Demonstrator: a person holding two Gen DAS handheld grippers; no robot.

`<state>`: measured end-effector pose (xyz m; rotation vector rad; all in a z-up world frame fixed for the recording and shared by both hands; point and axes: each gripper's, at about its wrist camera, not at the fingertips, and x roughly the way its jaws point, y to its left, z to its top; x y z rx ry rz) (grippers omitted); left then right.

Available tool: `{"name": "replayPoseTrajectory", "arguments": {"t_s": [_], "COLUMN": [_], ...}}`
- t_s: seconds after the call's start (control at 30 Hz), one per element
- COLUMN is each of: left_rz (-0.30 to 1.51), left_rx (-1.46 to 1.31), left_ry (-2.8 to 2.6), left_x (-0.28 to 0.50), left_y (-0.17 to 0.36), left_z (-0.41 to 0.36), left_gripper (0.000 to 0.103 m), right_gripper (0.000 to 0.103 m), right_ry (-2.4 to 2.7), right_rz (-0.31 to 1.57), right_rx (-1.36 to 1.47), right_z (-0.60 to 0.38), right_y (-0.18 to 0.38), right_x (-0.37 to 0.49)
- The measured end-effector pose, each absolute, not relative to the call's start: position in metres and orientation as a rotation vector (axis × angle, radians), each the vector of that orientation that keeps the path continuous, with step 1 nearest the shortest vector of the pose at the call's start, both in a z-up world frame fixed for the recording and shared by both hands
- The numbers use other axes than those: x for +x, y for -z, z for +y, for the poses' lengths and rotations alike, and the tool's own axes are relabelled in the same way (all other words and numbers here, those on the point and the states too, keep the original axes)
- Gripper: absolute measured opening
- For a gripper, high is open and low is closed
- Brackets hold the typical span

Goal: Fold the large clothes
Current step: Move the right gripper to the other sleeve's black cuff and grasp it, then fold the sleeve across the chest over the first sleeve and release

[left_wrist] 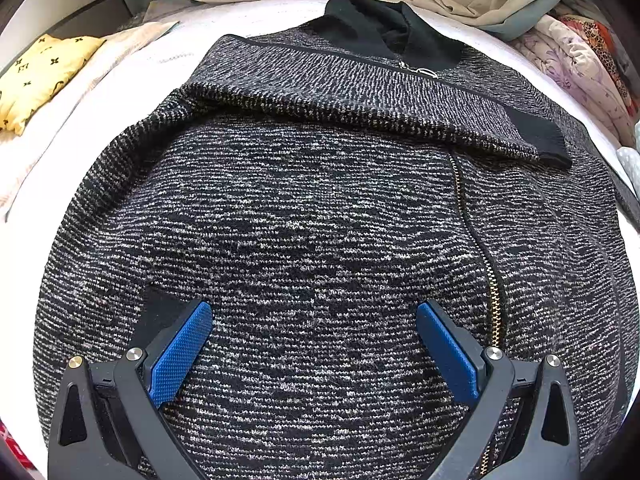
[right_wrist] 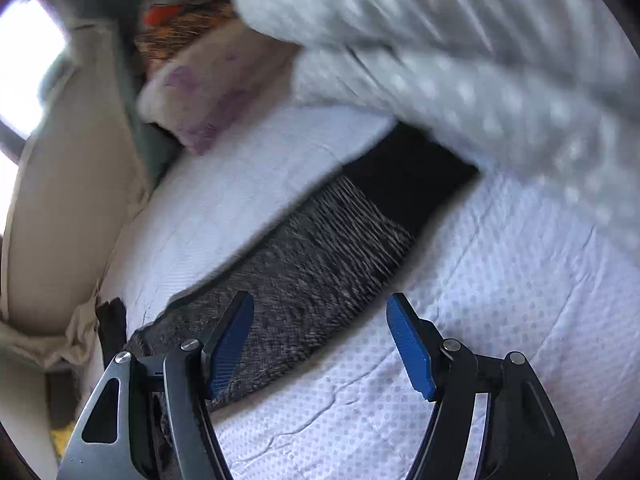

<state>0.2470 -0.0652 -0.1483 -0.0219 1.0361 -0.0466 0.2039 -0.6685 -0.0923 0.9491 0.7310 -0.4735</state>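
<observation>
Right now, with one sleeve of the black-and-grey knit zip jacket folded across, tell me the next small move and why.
Probably close the right gripper on the other sleeve of the black-and-grey knit zip jacket. It still lies stretched out on the white quilted bedcover, black cuff outward, while the first sleeve already crosses the chest. Both grippers are open; the left gripper hovers over the body.

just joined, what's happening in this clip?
A person with a gripper in each hand is folding a black-and-grey knit jacket laid on a white bed cover. One sleeve is already folded across the chest. The left gripper hovers open over the jacket body, gripping nothing. The right gripper is open above the other sleeve, which lies stretched out sideways; that view is motion-blurred.
</observation>
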Motion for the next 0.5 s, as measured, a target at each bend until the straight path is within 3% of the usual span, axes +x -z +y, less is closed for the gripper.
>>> {"name": "replayPoseTrajectory", "arguments": {"t_s": [0.37, 0.43, 0.5], "left_rz": [1.023, 1.02, 1.019], "left_rx": [-0.022, -0.021, -0.019], "left_ry": [0.049, 0.051, 0.051], "left_x": [0.257, 0.258, 0.259], "left_y": [0.147, 0.148, 0.148], "left_z": [-0.063, -0.062, -0.063], "left_gripper": [0.103, 0.103, 0.103], "right_gripper": [0.066, 0.059, 0.042], "right_ry": [0.524, 0.52, 0.511], "right_rz": [0.676, 0.665, 0.667], "right_rx": [0.982, 0.967, 0.947], "right_z": [-0.702, -0.707, -0.709], "right_y": [0.119, 0.122, 0.124], "right_x": [0.229, 0.238, 0.244]}}
